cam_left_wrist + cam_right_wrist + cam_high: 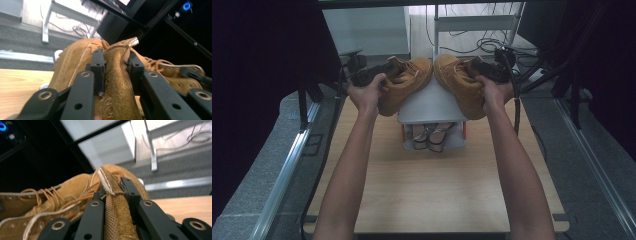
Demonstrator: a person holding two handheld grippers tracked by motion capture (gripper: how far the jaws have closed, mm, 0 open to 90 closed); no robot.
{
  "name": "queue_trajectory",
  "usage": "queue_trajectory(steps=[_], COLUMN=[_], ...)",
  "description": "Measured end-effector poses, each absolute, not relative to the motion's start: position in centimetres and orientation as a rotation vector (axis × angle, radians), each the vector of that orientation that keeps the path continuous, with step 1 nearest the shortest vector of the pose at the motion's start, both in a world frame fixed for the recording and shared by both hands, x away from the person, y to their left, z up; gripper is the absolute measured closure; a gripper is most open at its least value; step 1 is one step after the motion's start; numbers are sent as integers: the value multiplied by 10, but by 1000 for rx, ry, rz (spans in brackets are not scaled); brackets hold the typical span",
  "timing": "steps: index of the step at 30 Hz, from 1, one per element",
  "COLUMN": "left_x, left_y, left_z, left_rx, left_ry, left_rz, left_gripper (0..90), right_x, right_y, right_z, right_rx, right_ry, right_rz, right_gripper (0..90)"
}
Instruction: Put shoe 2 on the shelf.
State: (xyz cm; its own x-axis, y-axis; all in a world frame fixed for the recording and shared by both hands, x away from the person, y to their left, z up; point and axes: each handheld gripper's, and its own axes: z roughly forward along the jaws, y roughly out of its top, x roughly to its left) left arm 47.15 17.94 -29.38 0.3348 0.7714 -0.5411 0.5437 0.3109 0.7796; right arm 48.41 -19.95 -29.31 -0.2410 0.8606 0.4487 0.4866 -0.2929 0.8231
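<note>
Currently: left tan suede lace-up boot point(404, 82) in left hand-held gripper point(371, 75), right tan suede boot point(459, 82) in right hand-held gripper point(489, 71), each clamped on its boot's tongue; toes meet above grey two-tier shoe rack point(432, 107), long axes slanting outward to hands.

My high camera looks forward and down over the bench point(437, 190). Each claw camera sits close behind its boot; both share that bench edge.

I count 2 tan boots, the left boot point(404, 82) and the right boot point(460, 82). There are 2 silver sandals point(432, 136) under 1 small white shelf point(430, 107). I hold 2 hand-held grippers, the left hand-held gripper point(371, 74) and the right hand-held gripper point(487, 70).
</note>
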Motion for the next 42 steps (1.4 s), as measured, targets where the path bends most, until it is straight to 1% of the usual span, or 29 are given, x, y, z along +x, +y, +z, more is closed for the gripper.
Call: queue_trajectory(steps=[4,9,12,15,18,19,23,27,30,34,42], left_x=[479,485,487,489,490,491,492,492,488,477,451], left_y=[184,192,195,198,201,201,201,200,202,207,217], left_z=[-293,-294,-295,-296,-296,-296,-295,-293,-289,-278,-265], left_rx=[1397,1421,1436,1461,1489,1501,1528,1534,1505,1486,1505], left_ry=[1323,1302,1292,1279,1269,1270,1241,1227,1205,1169,1109], left_rz=[213,187,190,198,203,208,207,203,229,263,317], left_gripper=[685,640,604,552,514,478,399,324,304,301,319], right_x=[498,504,506,507,507,507,507,503,497,488,464], right_y=[-204,-192,-198,-200,-199,-199,-201,-200,-202,-203,-212], right_z=[-293,-288,-290,-291,-290,-289,-283,-280,-274,-268,-259], right_rx=[1695,1628,1636,1636,1588,1564,1490,1434,1405,1369,1289], right_ry=[1700,1761,1771,1787,1777,1770,1777,1764,1728,1722,1702], right_rz=[1512,1410,1448,1479,1475,1480,1543,1558,1593,1611,1662], right_gripper=[779,719,652,537,477,452,400,391,394,408,477])
